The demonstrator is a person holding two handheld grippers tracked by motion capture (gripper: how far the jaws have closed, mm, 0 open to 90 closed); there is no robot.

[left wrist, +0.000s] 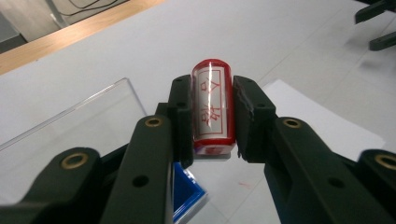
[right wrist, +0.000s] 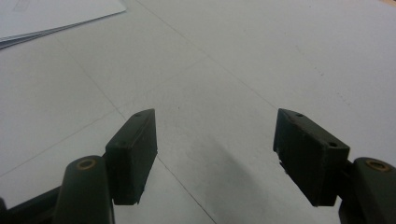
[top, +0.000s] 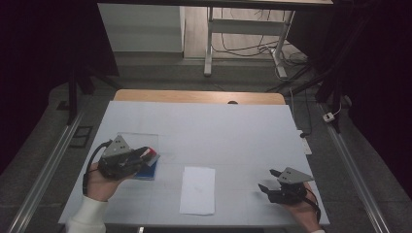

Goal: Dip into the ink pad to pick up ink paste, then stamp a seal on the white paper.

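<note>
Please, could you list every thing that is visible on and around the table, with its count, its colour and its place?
stamp: 1, red with a clear body and red characters, clamped in the left claw, lifted above the table
ink pad: 1, blue, on the table under the left claw
clear sheet: 1, transparent, on the table's left part
paper: 1 white stack, near the table's front middle
table: 1, white cover over a wooden top
desk frame: 1, white, on the floor behind the table, with cables
left claw: 1, black, shut on the stamp
right claw: 1, black, open, low over the table's right front
hands: 2, one per claw; white sleeve on the left
</note>
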